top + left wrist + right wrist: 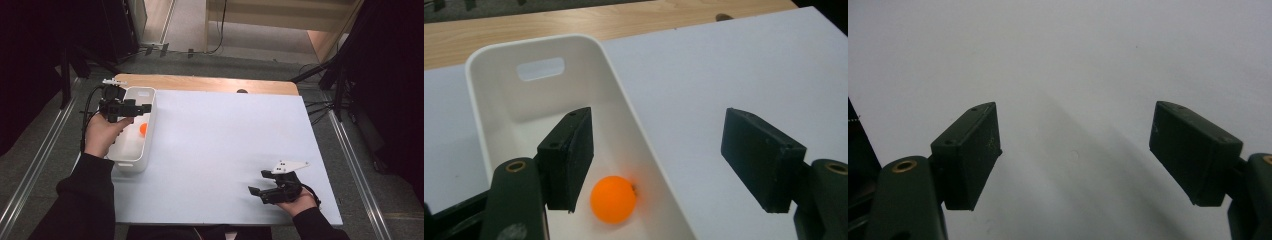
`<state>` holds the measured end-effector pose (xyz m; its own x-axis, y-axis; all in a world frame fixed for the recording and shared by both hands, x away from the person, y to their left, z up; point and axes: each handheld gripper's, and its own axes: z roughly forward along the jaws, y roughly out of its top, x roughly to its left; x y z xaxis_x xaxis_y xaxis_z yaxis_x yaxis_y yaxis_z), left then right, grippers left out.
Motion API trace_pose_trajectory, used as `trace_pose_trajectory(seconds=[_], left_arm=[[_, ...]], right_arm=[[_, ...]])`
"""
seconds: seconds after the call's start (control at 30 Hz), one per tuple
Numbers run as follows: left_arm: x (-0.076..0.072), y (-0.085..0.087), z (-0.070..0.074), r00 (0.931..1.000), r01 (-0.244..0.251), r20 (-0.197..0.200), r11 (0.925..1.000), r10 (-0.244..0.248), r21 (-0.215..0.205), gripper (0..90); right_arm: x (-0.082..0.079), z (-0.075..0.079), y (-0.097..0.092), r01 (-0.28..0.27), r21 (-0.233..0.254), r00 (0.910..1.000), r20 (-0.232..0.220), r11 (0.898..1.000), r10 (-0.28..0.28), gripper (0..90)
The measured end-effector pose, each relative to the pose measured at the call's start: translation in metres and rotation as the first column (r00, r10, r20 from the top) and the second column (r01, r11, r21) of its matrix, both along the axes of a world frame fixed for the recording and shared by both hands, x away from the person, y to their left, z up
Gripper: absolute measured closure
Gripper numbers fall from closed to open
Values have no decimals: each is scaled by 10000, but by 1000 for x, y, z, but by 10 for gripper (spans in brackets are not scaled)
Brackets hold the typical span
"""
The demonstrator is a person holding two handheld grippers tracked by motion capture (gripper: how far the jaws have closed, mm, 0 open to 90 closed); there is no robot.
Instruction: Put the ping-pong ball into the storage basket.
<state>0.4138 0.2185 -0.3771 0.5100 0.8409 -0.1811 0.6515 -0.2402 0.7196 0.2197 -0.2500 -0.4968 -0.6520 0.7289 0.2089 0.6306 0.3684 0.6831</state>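
Release looks like the step in hand: the left gripper [142,108] hovers over the white bin [150,131] with jaws parted and empty, the orange ball [613,198] lying loose on the bin's floor, while the right gripper [256,182], likewise spread and empty, rests over the white table [225,145], so the next move likely calls for drawing the left hand clear.

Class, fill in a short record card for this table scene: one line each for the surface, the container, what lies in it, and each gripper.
Surface: white table top
Container: white bin, at the table's left side, handle slot in its far end wall
Contents: one orange ball on the bin floor
Left gripper: above the bin's right wall, jaws open, nothing between them
Right gripper: over bare table, jaws open, holding nothing
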Motion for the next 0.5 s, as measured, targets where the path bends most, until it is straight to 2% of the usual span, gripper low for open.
trace_pose_trajectory(seconds=[0.27,0.43,0.5], left_arm=[[-4,-9,4,9984,561,16,9984,-561,-119,296],[-6,-13,3,9974,721,20,9973,-721,129,296],[-8,-15,3,9965,837,28,9965,-837,2,295]], right_arm=[[-1,0,-1,54,-1,10000,29,10000,-54,190],[-1,1,-1,37,12,10000,27,10000,-37,190],[-1,1,-1,52,20,10000,28,10000,-52,190]])
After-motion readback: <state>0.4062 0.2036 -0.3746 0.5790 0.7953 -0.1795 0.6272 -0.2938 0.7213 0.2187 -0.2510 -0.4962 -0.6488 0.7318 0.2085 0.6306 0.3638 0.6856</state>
